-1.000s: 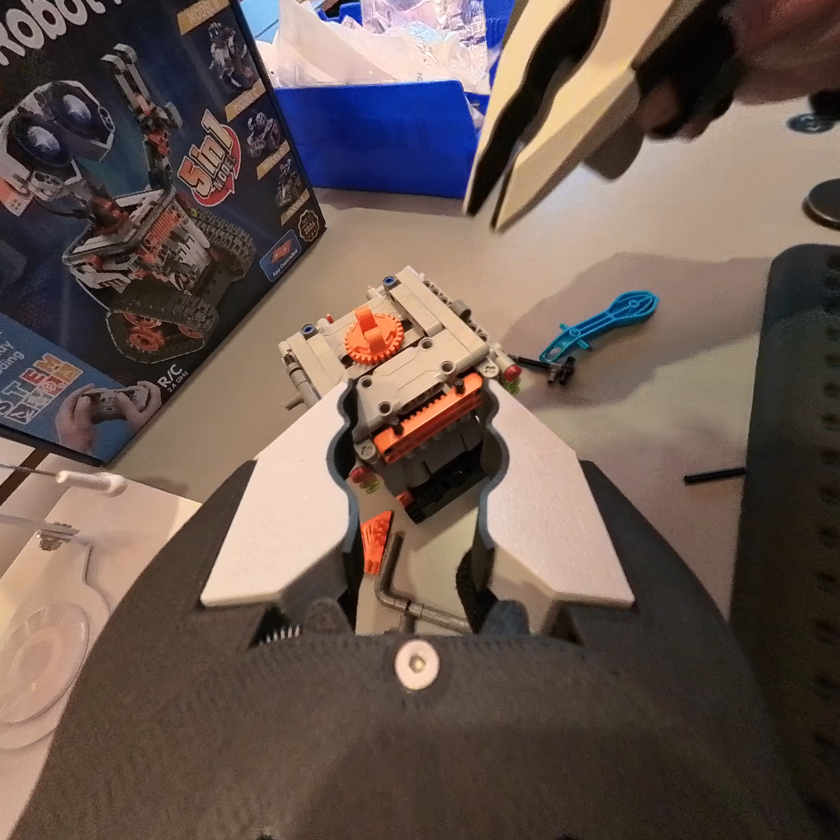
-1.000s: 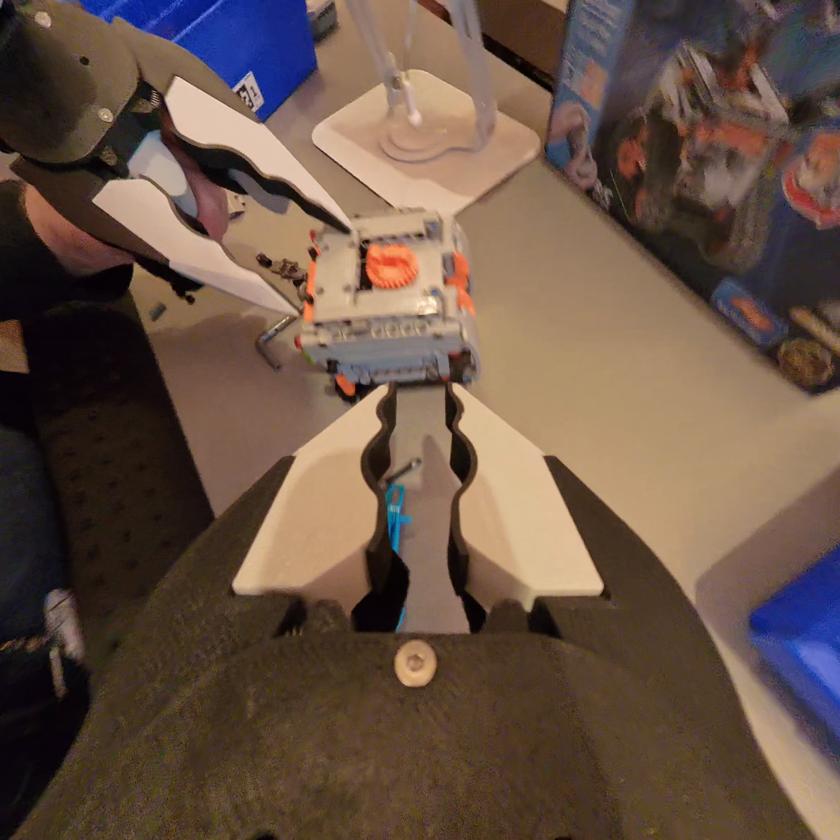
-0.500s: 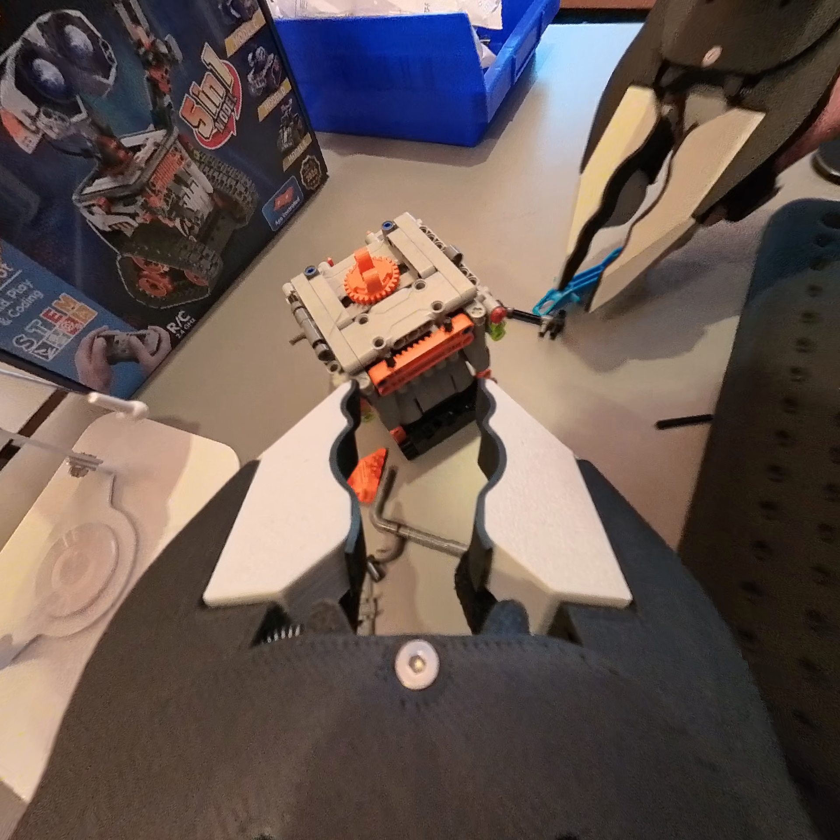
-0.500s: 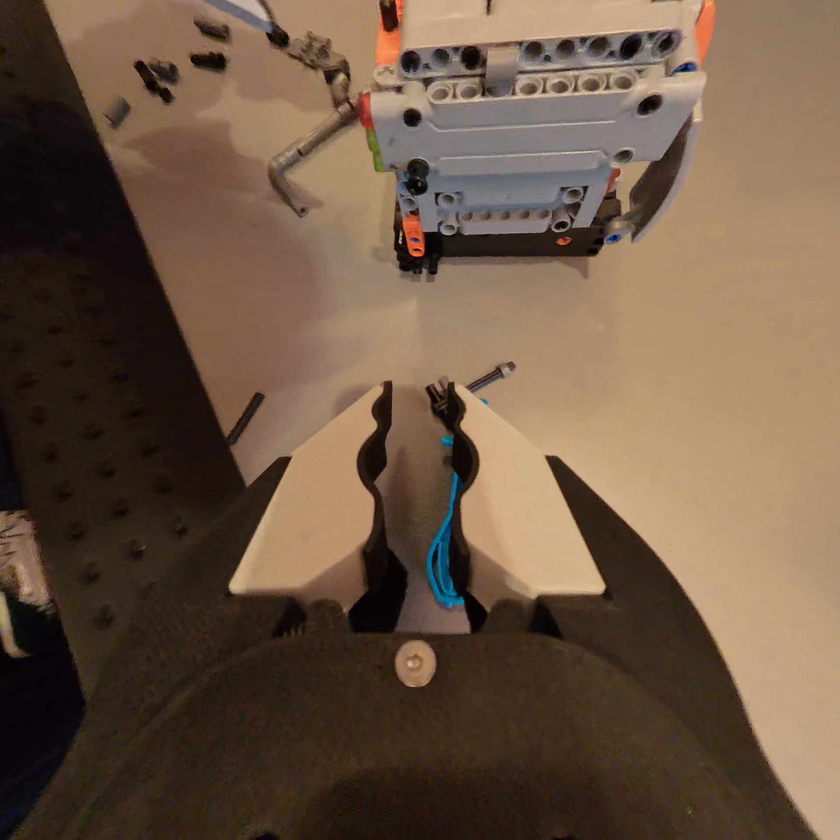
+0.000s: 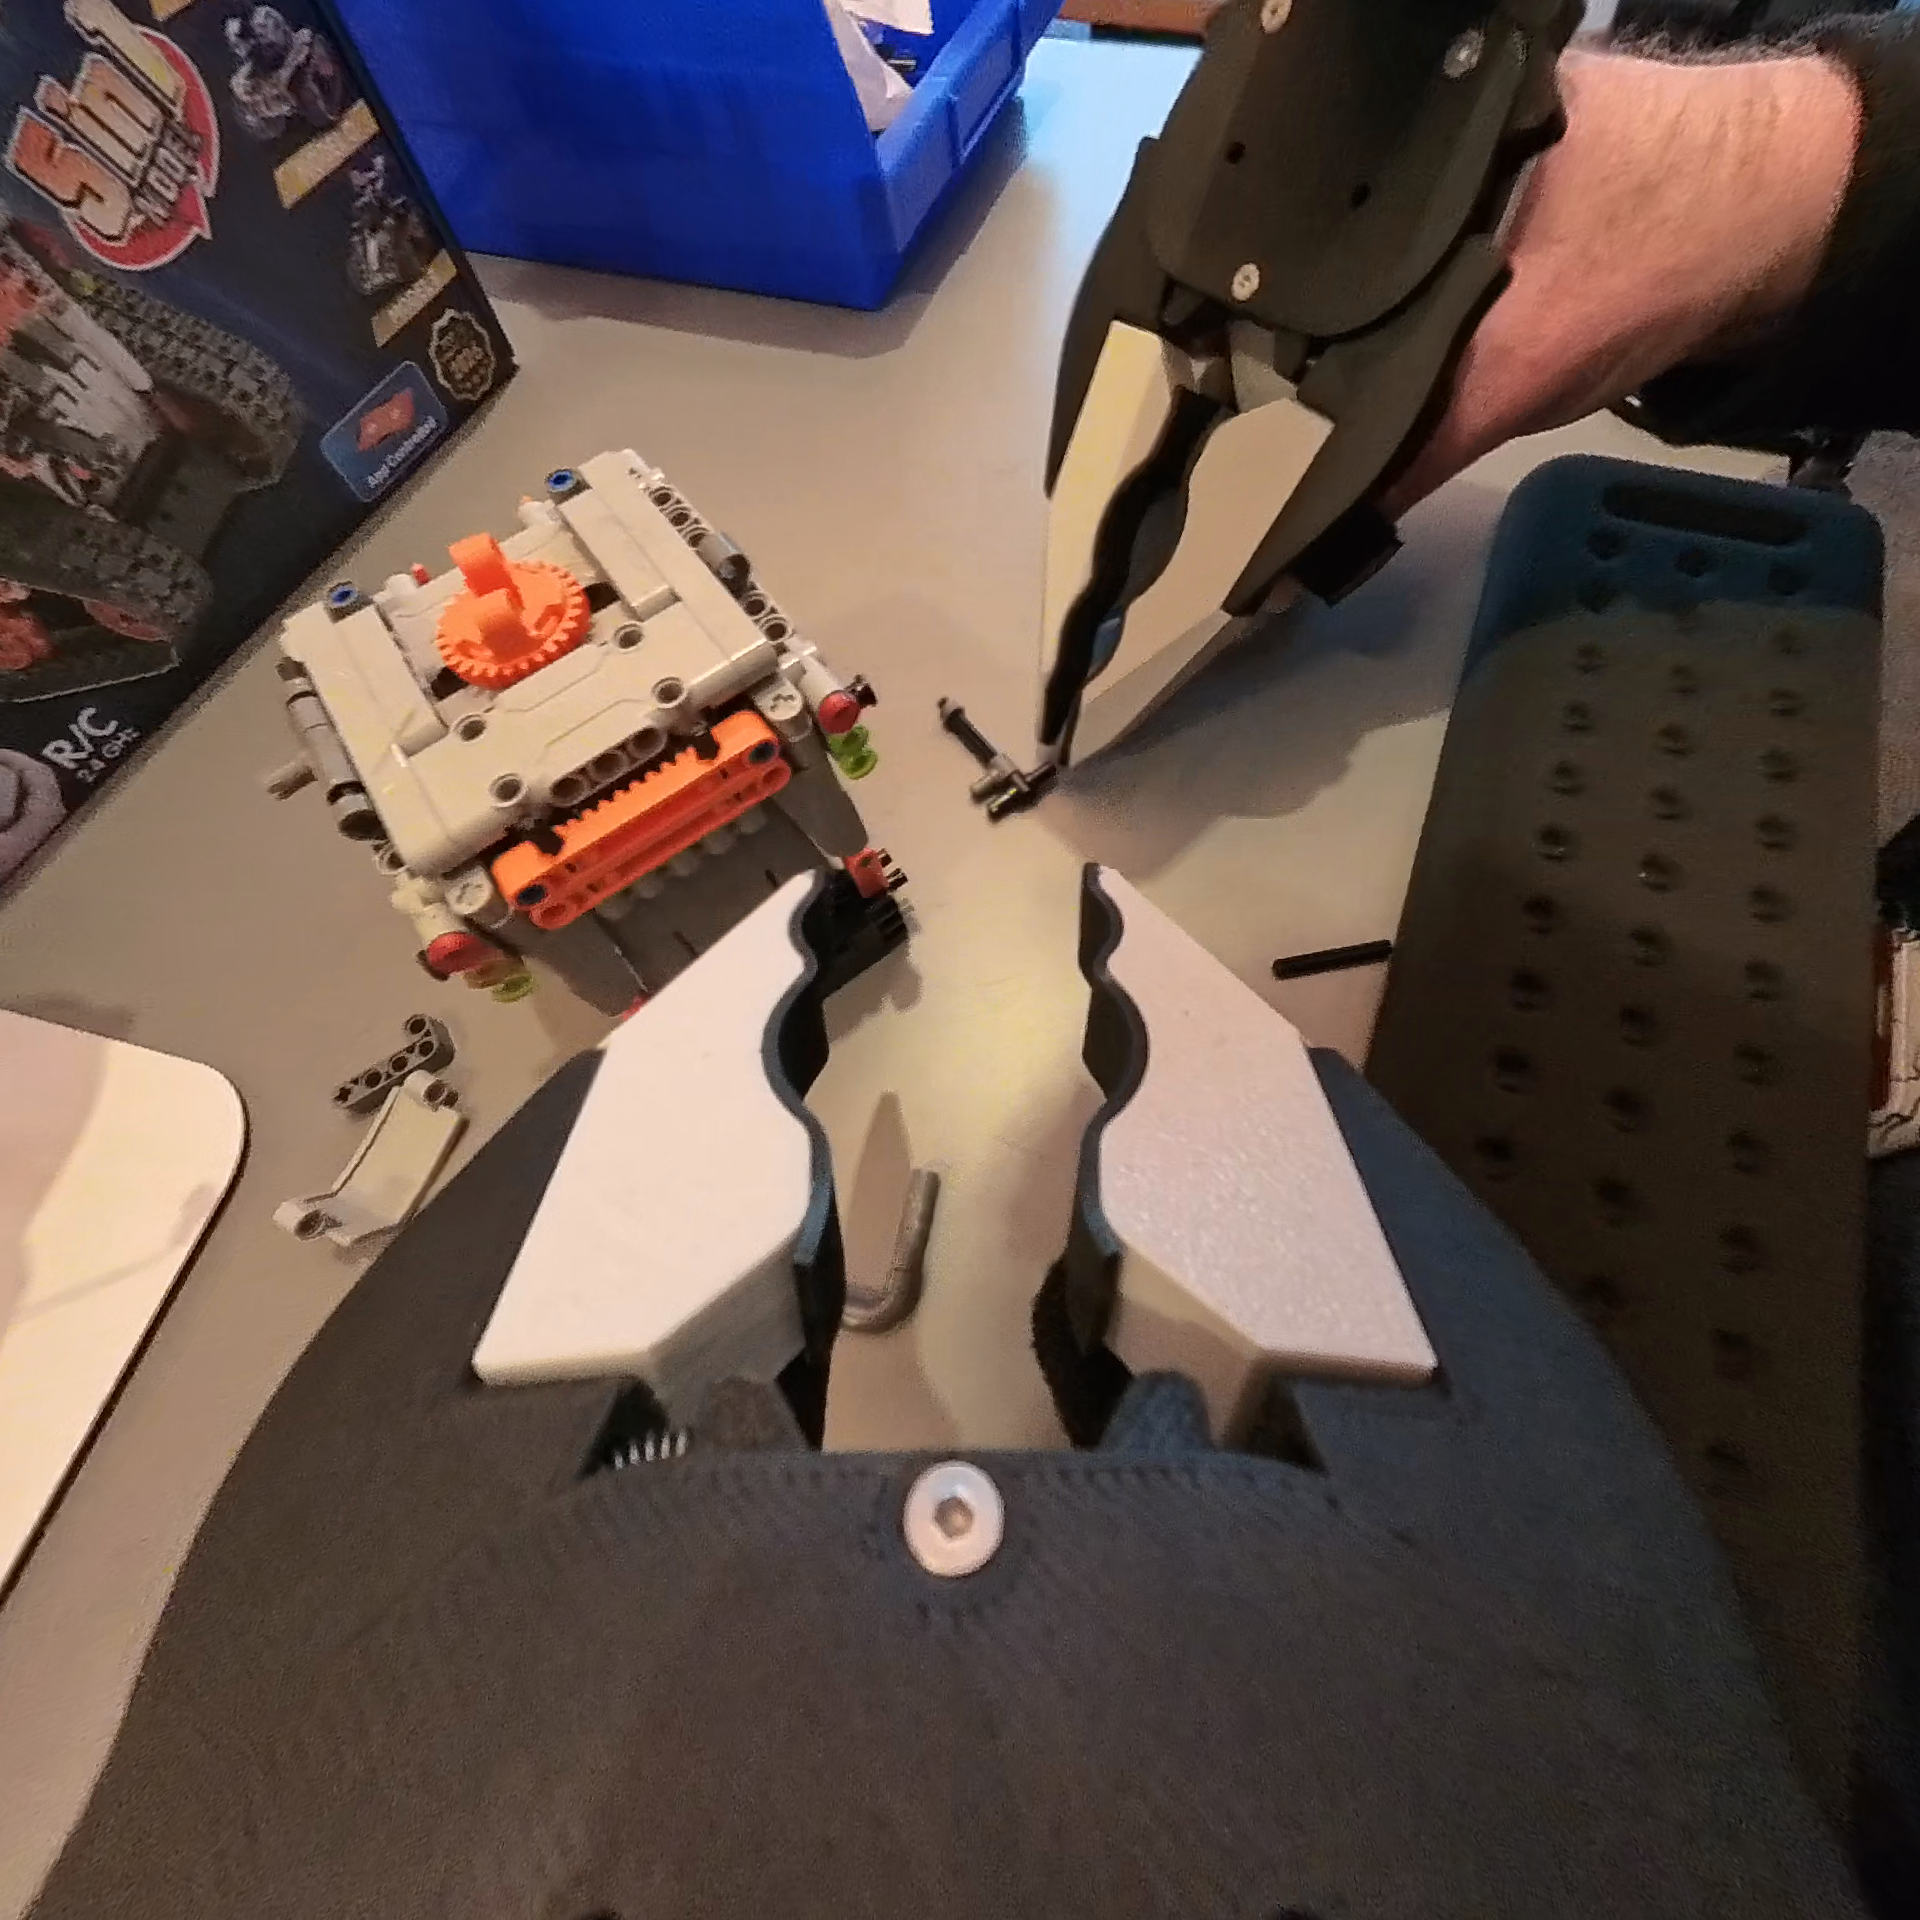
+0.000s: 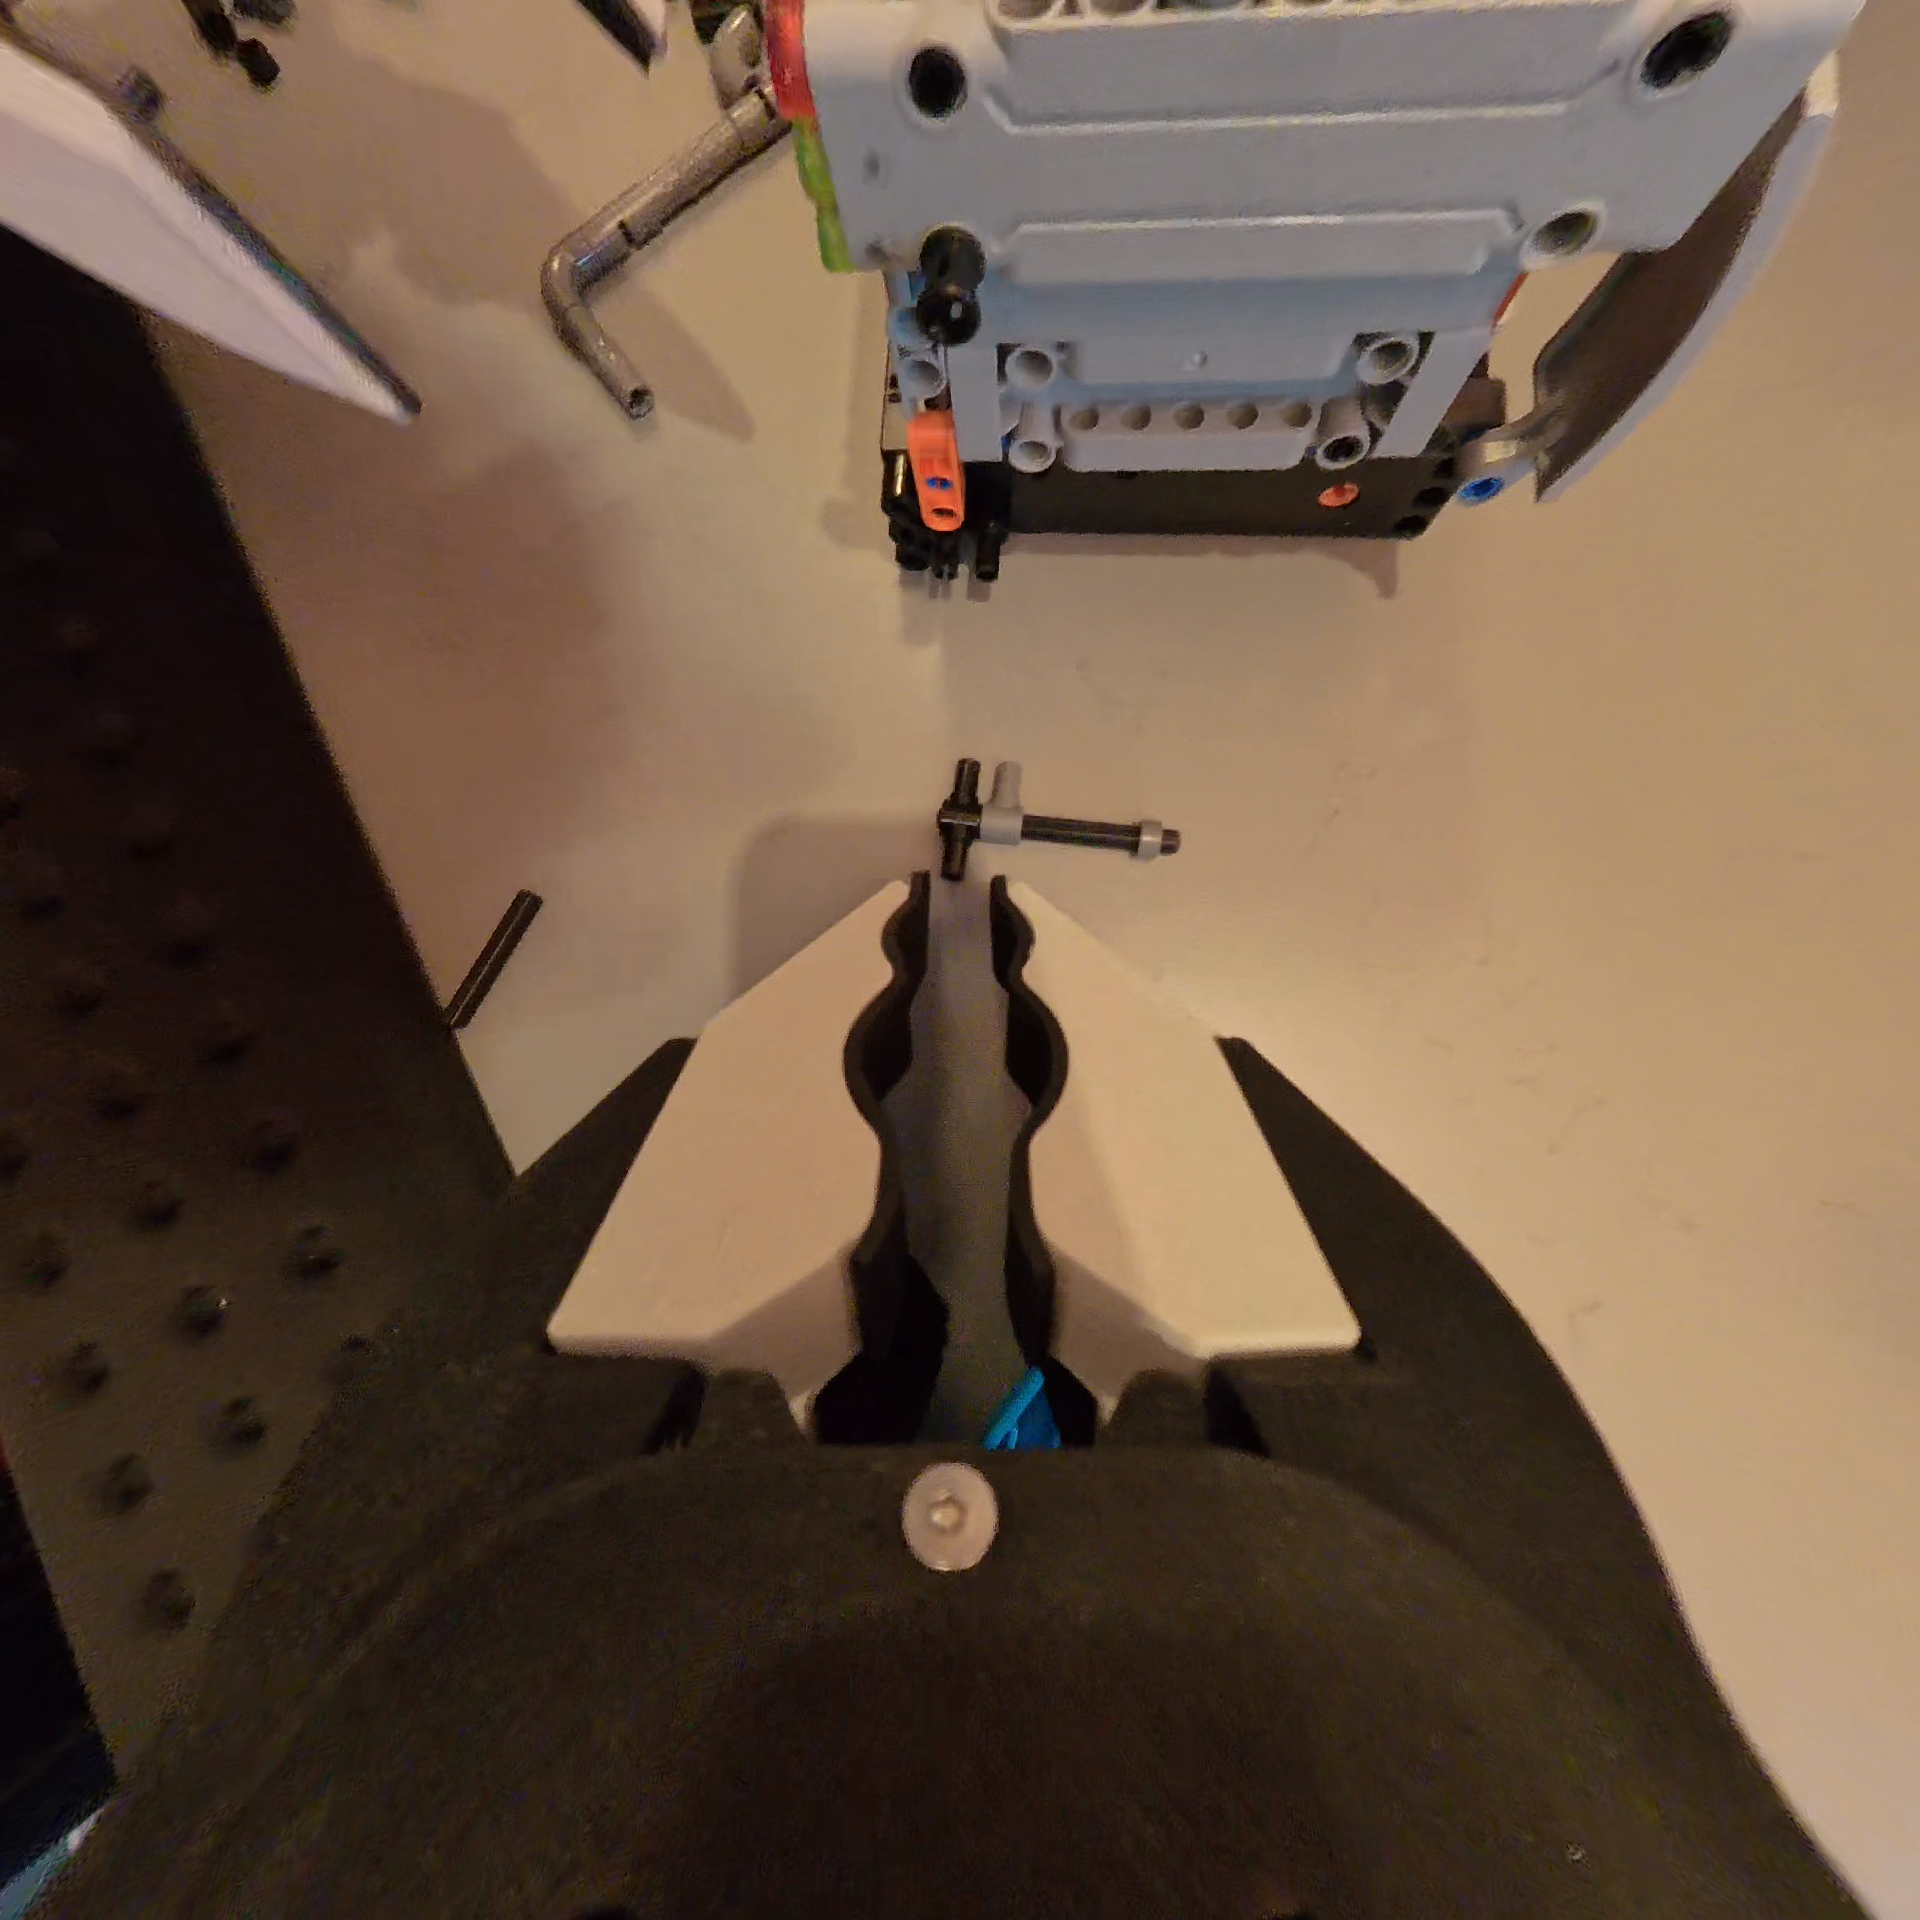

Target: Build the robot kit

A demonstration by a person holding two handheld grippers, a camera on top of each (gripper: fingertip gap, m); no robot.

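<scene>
From the left wrist view, the left gripper (image 5: 945, 883) hangs spread and empty, the grey-and-orange plastic brick block (image 5: 561, 717) at its ten o'clock: stiff, light, best pinched by its flat sides. From the right wrist view, the right gripper (image 6: 954, 883) is parted narrowly, holding nothing, tips just short of the small black-and-grey pin-and-axle piece (image 6: 1039, 821) at twelve o'clock.
</scene>
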